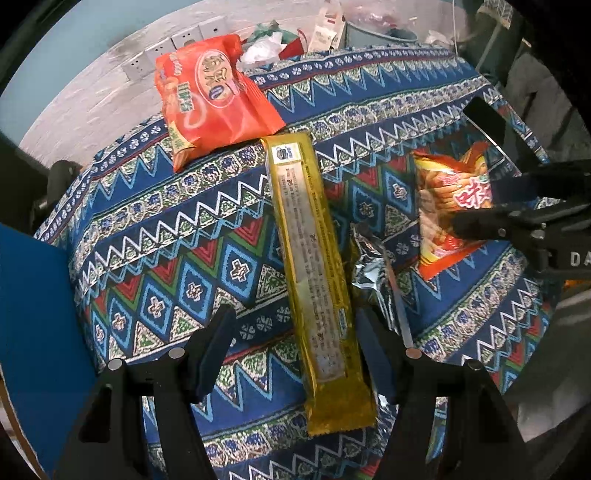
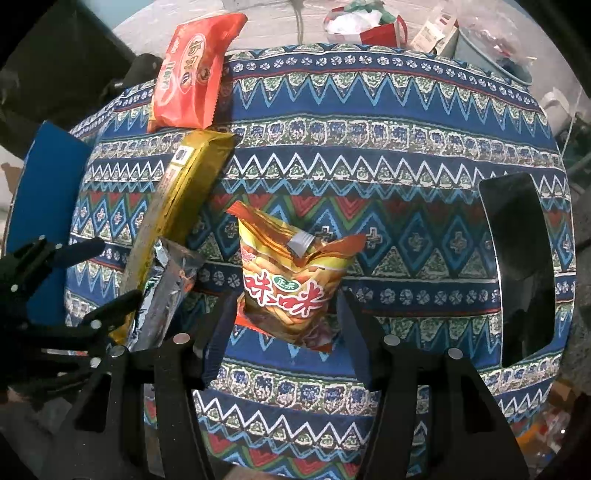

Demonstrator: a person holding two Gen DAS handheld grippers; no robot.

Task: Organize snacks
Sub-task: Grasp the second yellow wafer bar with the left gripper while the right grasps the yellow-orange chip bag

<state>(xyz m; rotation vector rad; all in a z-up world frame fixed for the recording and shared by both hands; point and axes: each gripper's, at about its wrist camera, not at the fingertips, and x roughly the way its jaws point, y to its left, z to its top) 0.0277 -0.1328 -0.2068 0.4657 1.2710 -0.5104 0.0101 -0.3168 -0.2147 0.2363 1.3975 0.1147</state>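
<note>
Both grippers wide open — left gripper (image 1: 295,332) straddling the gold packet (image 1: 314,266), right gripper (image 2: 286,314) bracketing the chip bag (image 2: 291,280) — seemingly lining up pickups.

Counter (image 1: 155,236), draped in a woven cloth (image 2: 388,155) of blue, red, green and white zigzag and diamond bands. A blue panel (image 1: 33,314) stands at the left edge; a shiny black tray (image 2: 524,266) lies on the cloth at the right edge. Behind the counter: white wall sockets (image 1: 177,42) on a pale brick-patterned wall, a red bag (image 2: 384,33) stuffed with white and green plastic, a small white carton (image 1: 327,26), and a grey-blue bucket (image 2: 491,55). A white mug (image 2: 556,109) sits at far right.
</note>
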